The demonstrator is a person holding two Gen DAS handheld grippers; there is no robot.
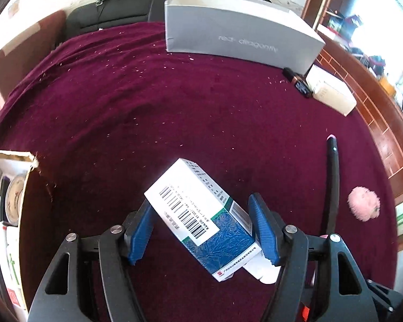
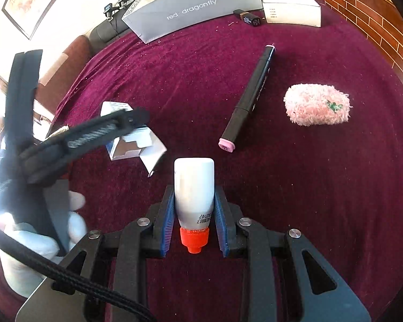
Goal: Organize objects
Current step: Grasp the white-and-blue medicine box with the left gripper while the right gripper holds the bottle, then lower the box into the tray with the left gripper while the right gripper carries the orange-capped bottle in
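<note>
My left gripper (image 1: 201,209) has its blue fingers on both sides of a white and blue medicine box (image 1: 198,217) with a barcode, held tilted over the maroon cloth; the box's end flap is open. The same box (image 2: 133,141) and the left gripper show at the left of the right wrist view. My right gripper (image 2: 194,196) is shut on a small white bottle (image 2: 193,190) with an orange cap, cap toward the camera.
A black marker (image 2: 251,95) with pink ends and a pink fluffy toy (image 2: 315,104) lie right of centre. A grey "red dragonfly" box (image 1: 236,29), a small dark box (image 1: 299,84) and a white box (image 1: 331,94) stand at the far edge. An open cardboard box (image 1: 10,187) is at the left.
</note>
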